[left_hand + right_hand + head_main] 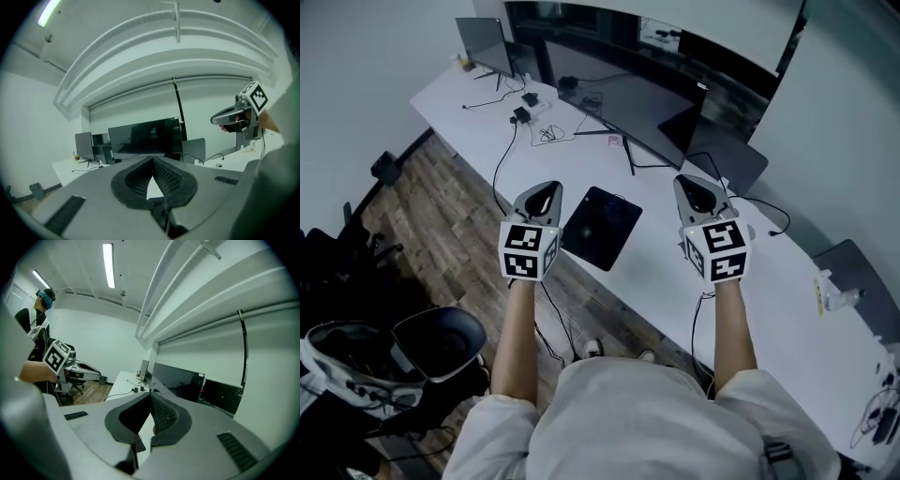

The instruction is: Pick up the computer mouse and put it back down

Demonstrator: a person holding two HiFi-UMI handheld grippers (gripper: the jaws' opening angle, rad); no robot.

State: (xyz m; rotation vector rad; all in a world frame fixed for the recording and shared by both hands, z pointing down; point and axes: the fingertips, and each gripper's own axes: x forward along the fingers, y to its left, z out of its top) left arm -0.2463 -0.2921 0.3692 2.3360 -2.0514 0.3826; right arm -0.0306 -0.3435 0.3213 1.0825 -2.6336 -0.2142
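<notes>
Left gripper [152,164]: shut tip to tip, nothing between the pads. Right gripper [150,399]: same, tips meeting, empty. Both held up well clear of the desk [478,117], side by side, pointing across it at the monitor [619,98].

Mouse: not in either grip, and not pinned down for certain in any view. Best guess only: small pale lump [219,165] with a cable on the desk, low under the right gripper and well apart from the left one. Too small to confirm. Black mouse pad [600,227] lies below and between the two grippers, and looks bare.

Handling, as judgement:
- Light, rigid plastic shell. No crush risk at normal squeeze.
- Smooth and rounded on top, so likely slippery and prone to squirt out of the pads.
- Best taken across the narrow waist, one pad on each side wall, low down. Not on the buttons or wheel.
- If corded, expect cable drag to twist it on lift. Worth lifting straight and setting down flat.

Writing: none readable. Marker cubes [528,249] carry black-and-white square codes only, no text. Small pink label [612,140] ahead of the left gripper, too small to read. No brand legible on the monitor.
</notes>
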